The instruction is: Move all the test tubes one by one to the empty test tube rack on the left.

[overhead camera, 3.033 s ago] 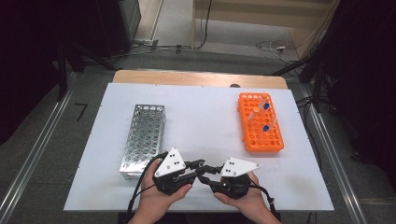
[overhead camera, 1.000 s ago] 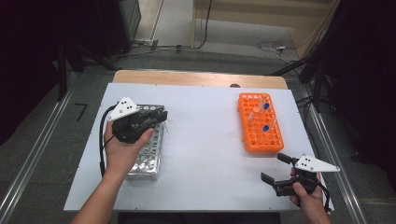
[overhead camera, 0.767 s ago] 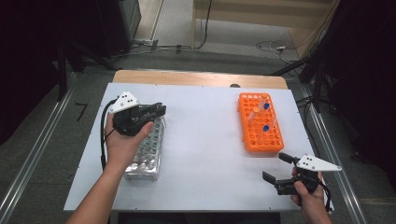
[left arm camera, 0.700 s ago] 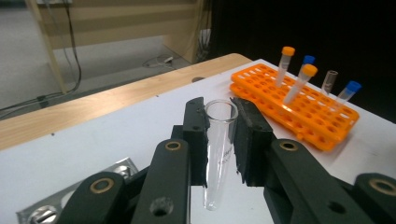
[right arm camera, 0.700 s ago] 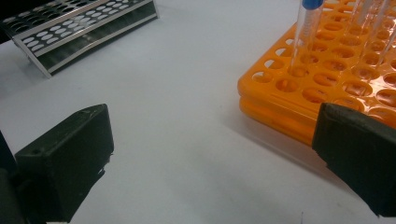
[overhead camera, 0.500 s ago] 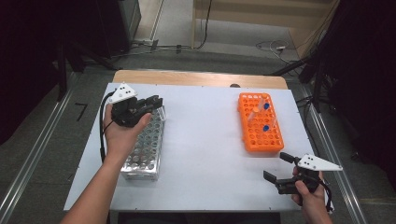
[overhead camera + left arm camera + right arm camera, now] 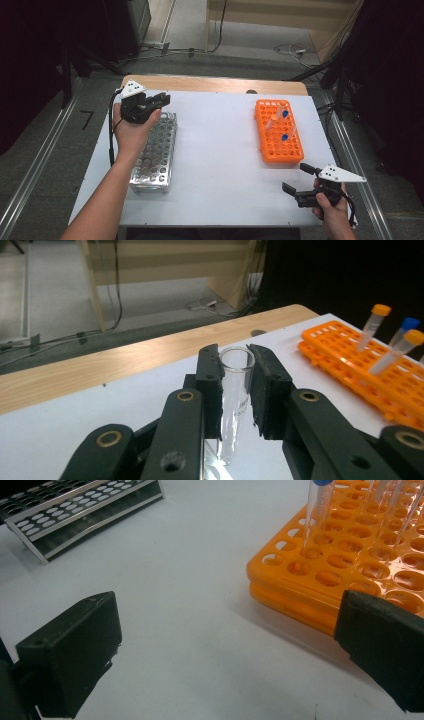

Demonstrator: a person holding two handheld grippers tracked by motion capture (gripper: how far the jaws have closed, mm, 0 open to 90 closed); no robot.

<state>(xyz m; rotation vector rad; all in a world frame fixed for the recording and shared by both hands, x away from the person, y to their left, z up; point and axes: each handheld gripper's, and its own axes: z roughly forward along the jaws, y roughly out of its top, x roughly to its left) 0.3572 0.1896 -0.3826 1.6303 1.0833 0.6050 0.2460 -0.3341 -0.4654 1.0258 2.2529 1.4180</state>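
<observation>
My left gripper [image 7: 161,101] is shut on a clear uncapped glass tube [image 7: 232,405], which stands upright between its pads in the left gripper view. It hovers over the far end of the metal tube rack [image 7: 155,150] at the table's left. The orange rack [image 7: 278,131] sits at the right and holds a few capped tubes [image 7: 284,114], with orange and blue caps [image 7: 382,310] in the left gripper view. My right gripper [image 7: 298,179] rests open near the front right corner, just in front of the orange rack [image 7: 320,575], nothing between its fingers.
The white tabletop [image 7: 220,150] lies bare between the two racks. A wooden strip [image 7: 210,84] runs along the far edge. The metal rack [image 7: 75,515] lies far off in the right gripper view. Cables lie on the floor beyond the table.
My left gripper has carried the tube away from the person along the metal rack to its far end. The right gripper has stayed at the front right.
</observation>
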